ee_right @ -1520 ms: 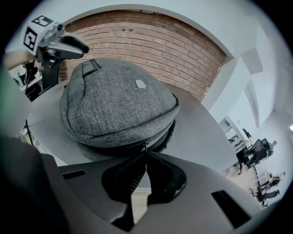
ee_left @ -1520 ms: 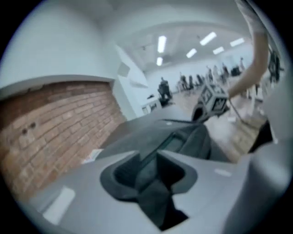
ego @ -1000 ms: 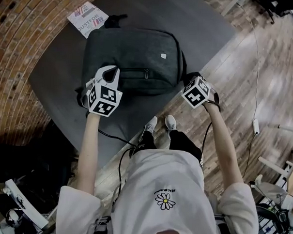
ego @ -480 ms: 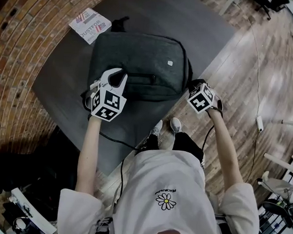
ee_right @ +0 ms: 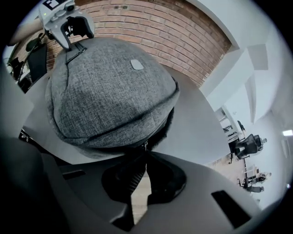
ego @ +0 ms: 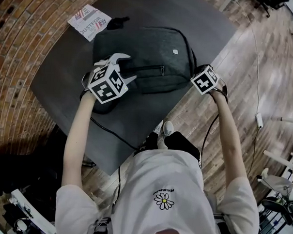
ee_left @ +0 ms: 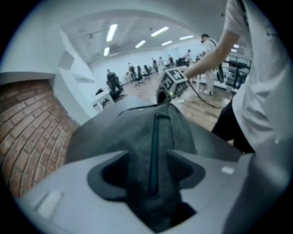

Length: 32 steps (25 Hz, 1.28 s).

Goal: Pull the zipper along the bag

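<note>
A grey fabric bag (ego: 144, 51) lies on the dark table (ego: 137, 113). Along its near side runs a pocket zipper (ego: 148, 69). My left gripper (ego: 128, 67) is at the bag's left end and its jaws are opening. In the left gripper view the bag (ee_left: 155, 132) and its zipper line (ee_left: 153, 151) lie between the spread jaws of that gripper (ee_left: 149, 155), unpressed. My right gripper (ego: 196, 76) is at the bag's right end. In its own view this gripper (ee_right: 145, 153) is shut on a small zipper pull (ee_right: 145, 145) at the bag's (ee_right: 110, 87) edge.
A printed leaflet (ego: 90, 17) lies at the table's far left corner. A black cable (ego: 112, 134) trails over the near part of the table. Brick paving (ego: 18, 45) borders the table on the left, wooden floor (ego: 265, 71) on the right.
The left gripper's jaws have spread apart at the bag's left end and its cube has tilted. The right gripper stays shut at the bag's right end.
</note>
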Motion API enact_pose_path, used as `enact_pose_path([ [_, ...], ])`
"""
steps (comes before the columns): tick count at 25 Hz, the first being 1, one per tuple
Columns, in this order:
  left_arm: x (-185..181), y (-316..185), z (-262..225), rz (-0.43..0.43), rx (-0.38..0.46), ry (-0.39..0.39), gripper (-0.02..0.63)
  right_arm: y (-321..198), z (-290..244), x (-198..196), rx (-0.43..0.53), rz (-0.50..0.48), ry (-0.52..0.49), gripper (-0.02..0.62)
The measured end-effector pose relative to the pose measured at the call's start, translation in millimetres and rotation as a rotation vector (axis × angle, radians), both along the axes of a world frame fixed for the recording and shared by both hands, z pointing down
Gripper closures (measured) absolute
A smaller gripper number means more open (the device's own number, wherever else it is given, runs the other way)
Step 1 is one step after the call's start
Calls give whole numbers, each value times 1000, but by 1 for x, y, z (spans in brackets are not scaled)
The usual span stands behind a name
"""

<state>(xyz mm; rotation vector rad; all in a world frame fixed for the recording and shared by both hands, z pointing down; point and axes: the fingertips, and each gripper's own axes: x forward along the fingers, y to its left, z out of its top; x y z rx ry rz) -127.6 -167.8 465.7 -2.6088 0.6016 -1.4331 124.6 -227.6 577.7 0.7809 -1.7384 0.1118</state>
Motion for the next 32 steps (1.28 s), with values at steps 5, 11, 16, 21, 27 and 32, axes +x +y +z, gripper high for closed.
enact_pose_path([
  [5,-2,-4,13,-24,-7,-44,351,14,-7,-7,-44,-70,-36,588],
  [11,4,-9,22,-46,-29,-48,354,52,-5,-6,-156,-47,-151,588],
  [16,5,-10,23,-61,-28,-49,356,87,-9,-22,-194,-56,-252,586],
  [21,5,-10,24,-61,-21,-59,356,125,-4,-58,-223,-87,-323,586],
  [27,7,-10,24,-72,-14,-50,356,151,-8,-109,-229,-34,-438,585],
  [32,7,-11,24,-82,-17,-48,356,155,-12,-138,-251,52,-517,581],
])
